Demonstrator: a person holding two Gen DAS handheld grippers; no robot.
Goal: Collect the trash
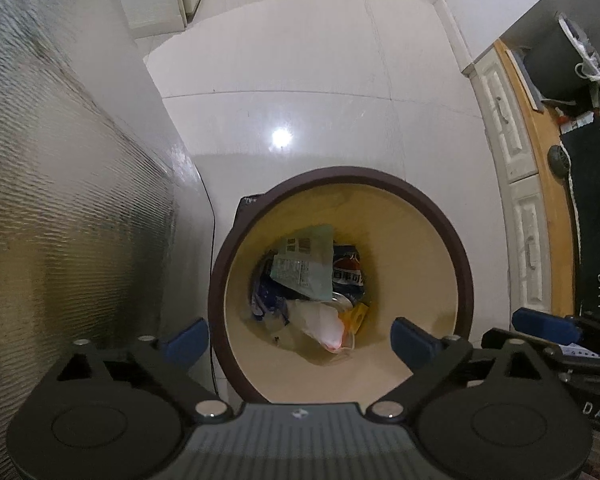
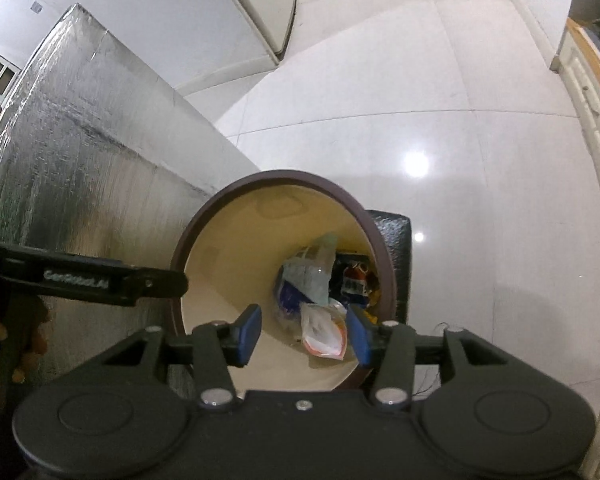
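Left tongs [image 1: 300, 338] spread wide, empty; right tongs [image 2: 304, 334] half open, empty | bin [image 1: 220, 280] holds light, crinkly, slippery wrappers [image 1: 324, 326] | pinch a crumpled fold

Open bin mouth [image 1: 440, 208]; foil-clad box [image 1: 60, 200] close along one side.

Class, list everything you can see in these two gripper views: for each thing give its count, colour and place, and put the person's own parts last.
Trash bin: one, brown rim, cream inside, on the floor below both grippers.
Pale green packet: one, in the bin.
Pepsi wrapper: one, blue, in the bin.
White pouch: one, orange-edged, in the bin.
Foil-covered box: one, silver, beside the bin.
Floor: white tiles.
Left gripper: black, blue pads, wide open, empty.
Right gripper: black, blue pads, open, empty.
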